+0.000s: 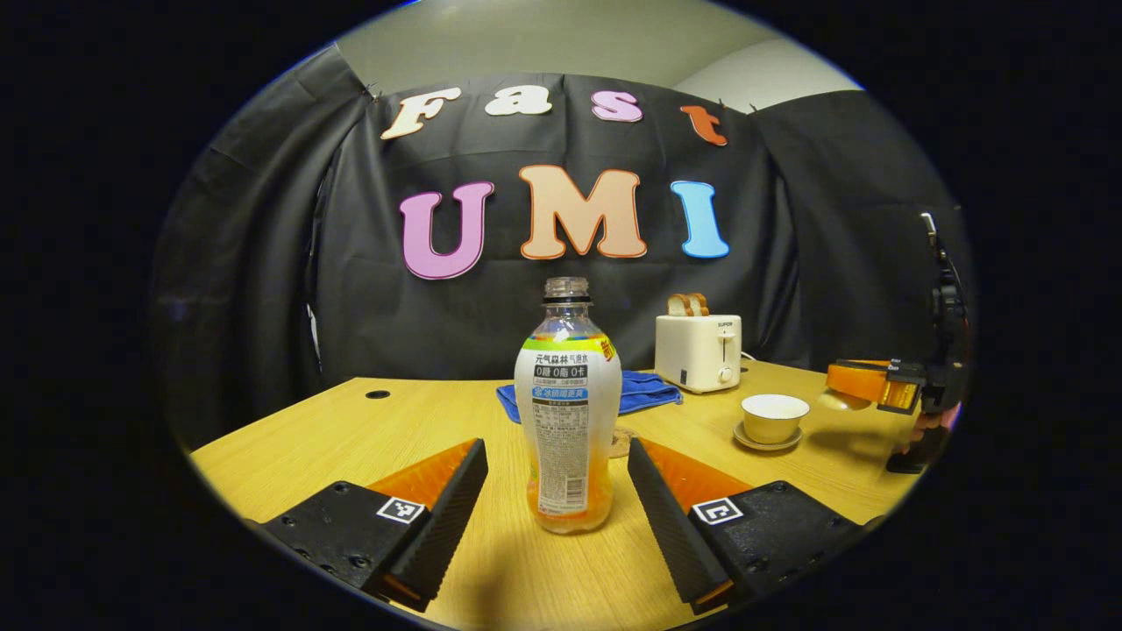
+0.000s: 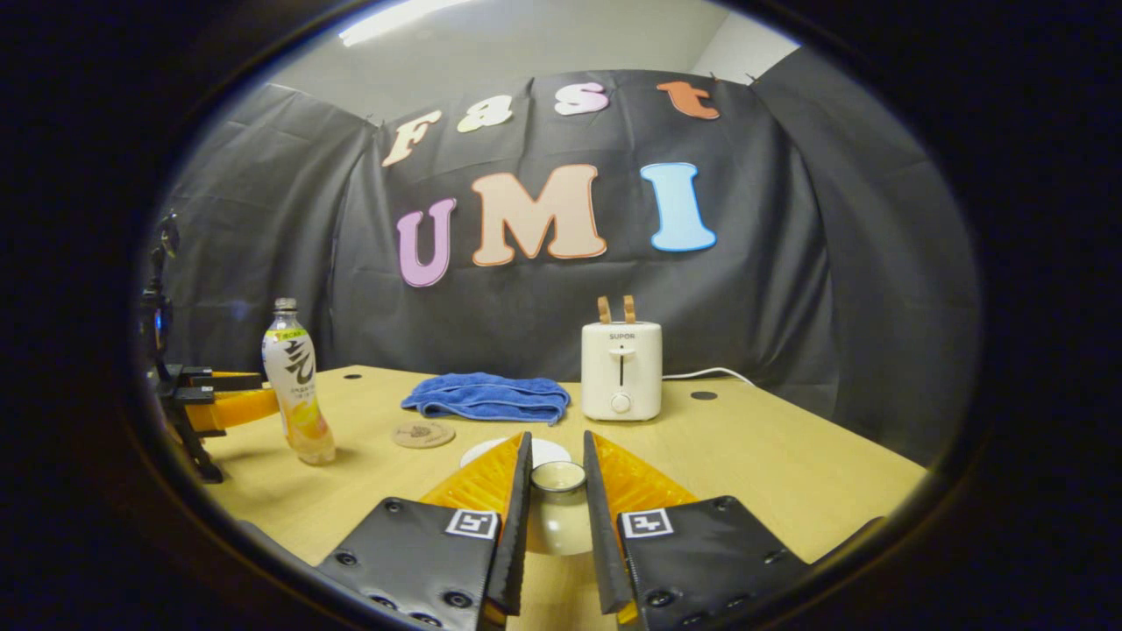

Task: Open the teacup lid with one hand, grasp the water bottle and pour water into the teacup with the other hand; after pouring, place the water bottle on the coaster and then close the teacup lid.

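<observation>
A clear bottle [image 1: 567, 412] with an orange drink and no cap stands on the wooden table, between the spread fingers of my left gripper [image 1: 557, 447], which is open and touches nothing. In the right gripper view the same bottle [image 2: 298, 394] stands at the left with the left gripper [image 2: 254, 394] beside it. My right gripper [image 2: 557, 438] is shut on the white teacup lid [image 2: 558, 517]. The uncovered teacup [image 1: 775, 416] sits on its saucer, and the right gripper [image 1: 837, 386] holds the lid [image 1: 840, 401] just right of it. A round coaster [image 2: 422, 434] lies near the bottle.
A blue cloth [image 2: 487, 396] lies folded at the back middle of the table. A white toaster [image 2: 621, 368] with bread slices stands behind the teacup, its cable trailing right. The table edge [image 1: 289, 421] runs along the left.
</observation>
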Tool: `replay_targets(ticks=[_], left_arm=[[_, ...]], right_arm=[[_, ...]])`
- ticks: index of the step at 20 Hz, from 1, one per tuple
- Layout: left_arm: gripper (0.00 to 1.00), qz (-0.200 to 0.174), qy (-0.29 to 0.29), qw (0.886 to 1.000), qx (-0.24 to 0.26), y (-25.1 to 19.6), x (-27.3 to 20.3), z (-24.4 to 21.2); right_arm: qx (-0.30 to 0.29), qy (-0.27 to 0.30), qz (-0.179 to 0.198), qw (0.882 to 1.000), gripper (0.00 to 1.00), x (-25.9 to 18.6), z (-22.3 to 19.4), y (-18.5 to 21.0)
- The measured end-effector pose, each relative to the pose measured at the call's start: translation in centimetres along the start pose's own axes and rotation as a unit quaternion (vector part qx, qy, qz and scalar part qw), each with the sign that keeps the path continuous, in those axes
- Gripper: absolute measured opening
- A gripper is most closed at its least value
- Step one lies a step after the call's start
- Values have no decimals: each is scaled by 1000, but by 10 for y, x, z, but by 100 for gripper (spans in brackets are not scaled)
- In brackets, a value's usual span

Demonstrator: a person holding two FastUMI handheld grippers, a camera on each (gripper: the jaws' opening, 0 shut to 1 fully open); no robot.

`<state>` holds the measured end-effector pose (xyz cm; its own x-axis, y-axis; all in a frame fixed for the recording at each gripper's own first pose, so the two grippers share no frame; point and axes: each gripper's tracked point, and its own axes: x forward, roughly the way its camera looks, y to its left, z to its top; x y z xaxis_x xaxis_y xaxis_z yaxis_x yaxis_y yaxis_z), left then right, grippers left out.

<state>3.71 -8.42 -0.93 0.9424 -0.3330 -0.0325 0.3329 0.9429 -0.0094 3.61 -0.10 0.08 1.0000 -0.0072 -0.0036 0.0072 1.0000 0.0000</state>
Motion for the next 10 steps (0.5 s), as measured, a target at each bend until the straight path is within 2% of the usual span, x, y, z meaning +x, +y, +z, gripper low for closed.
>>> replay_targets(ticks=[10], left_arm=[[94, 0, 44, 999, 4, -9, 41, -13]], right_arm=[[0, 1, -2, 1000, 38, -2, 0, -8]])
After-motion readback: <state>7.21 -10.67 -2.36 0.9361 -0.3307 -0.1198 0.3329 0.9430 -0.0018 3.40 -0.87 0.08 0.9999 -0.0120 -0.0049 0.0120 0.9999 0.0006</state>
